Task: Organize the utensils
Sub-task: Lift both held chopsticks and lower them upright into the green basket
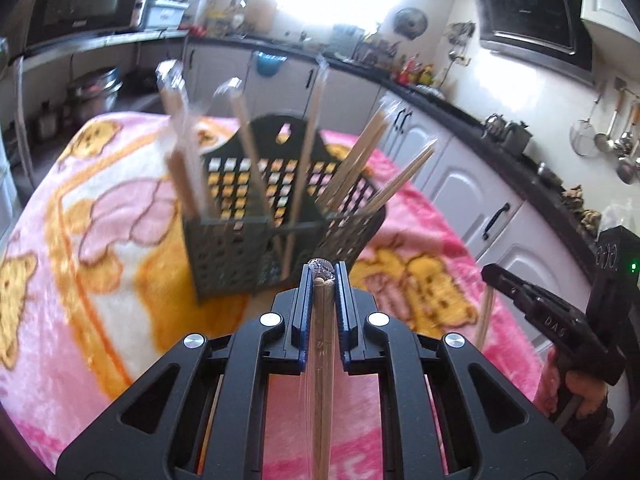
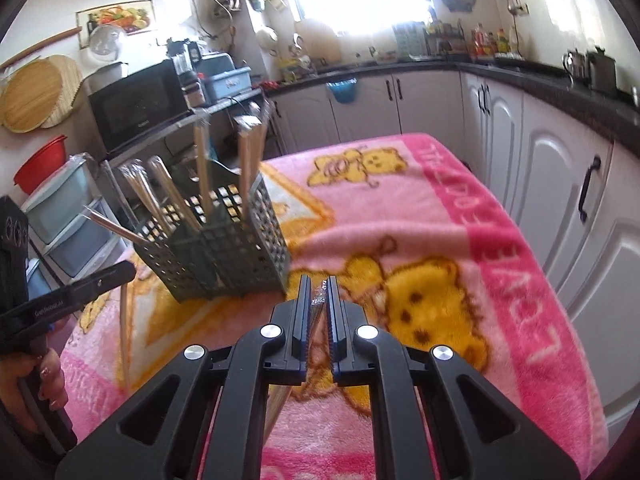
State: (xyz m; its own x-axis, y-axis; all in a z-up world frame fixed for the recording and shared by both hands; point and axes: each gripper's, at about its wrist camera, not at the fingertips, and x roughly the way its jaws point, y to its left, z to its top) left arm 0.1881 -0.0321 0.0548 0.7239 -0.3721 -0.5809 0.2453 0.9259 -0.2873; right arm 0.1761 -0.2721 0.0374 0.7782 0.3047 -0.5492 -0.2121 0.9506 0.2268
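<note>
A dark grey perforated utensil basket [image 1: 280, 236] stands on the pink blanket, holding several wrapped chopstick pairs [image 1: 248, 148] upright or leaning. It also shows in the right wrist view [image 2: 224, 248]. My left gripper [image 1: 323, 276] is shut on a wrapped pair of wooden chopsticks [image 1: 323, 360], just in front of the basket. My right gripper [image 2: 319, 292] is shut on another wrapped chopstick pair [image 2: 316, 312], to the right of the basket. Each gripper shows at the edge of the other's view, the right one in the left wrist view [image 1: 552, 320] and the left one in the right wrist view [image 2: 60, 300].
The table carries a pink bear-print blanket [image 2: 440, 208]. White kitchen cabinets [image 2: 560, 168] and a dark counter run along the right. A microwave [image 2: 136, 104] and storage drawers [image 2: 68, 216] stand to the left behind the basket.
</note>
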